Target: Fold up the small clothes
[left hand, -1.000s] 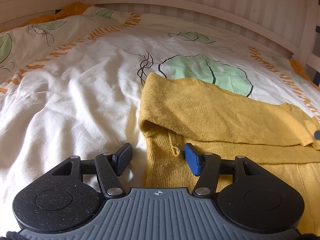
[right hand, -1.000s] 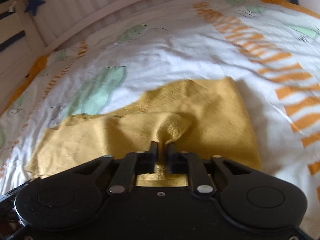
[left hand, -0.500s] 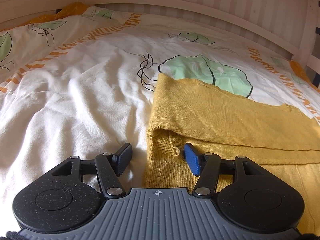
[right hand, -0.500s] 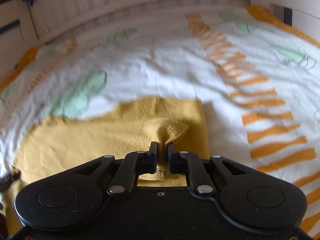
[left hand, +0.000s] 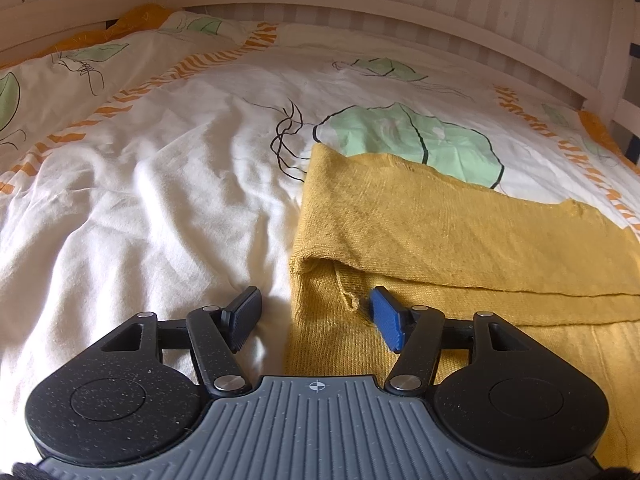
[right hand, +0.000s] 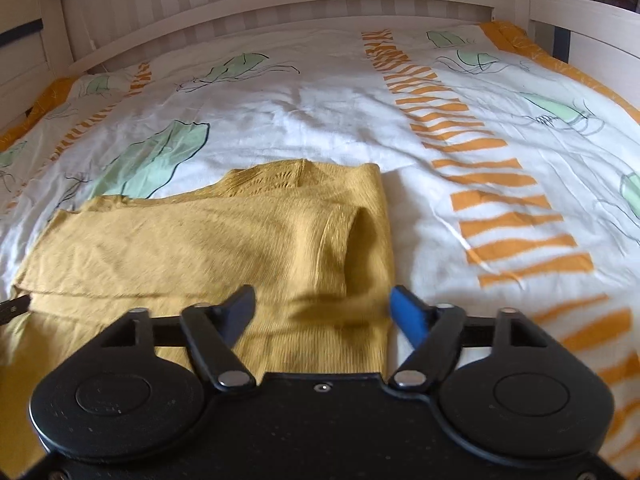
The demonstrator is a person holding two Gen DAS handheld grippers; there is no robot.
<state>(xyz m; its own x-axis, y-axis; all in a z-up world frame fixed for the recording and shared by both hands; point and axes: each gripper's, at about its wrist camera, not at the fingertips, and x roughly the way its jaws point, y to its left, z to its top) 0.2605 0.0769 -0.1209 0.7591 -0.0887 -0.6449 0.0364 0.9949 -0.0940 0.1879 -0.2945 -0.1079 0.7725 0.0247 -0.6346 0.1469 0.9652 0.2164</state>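
A mustard-yellow knit garment (left hand: 460,240) lies flat on the bed, with its far part folded over toward me. My left gripper (left hand: 316,312) is open and empty, low over the garment's left edge, one pad on the sheet side and one over the knit. In the right wrist view the same garment (right hand: 224,248) shows a folded sleeve lying across it. My right gripper (right hand: 324,312) is open and empty, just above the garment's right edge.
The bed has a white duvet cover (left hand: 140,200) with green leaf prints and orange stripes (right hand: 500,208). A white slatted bed rail (right hand: 280,4) runs along the far side and around the corners.
My right gripper held a pinch of the yellow fabric, carried it across and let it go; its jaws now stand open. The fold has settled flat. My left gripper stayed open and still.
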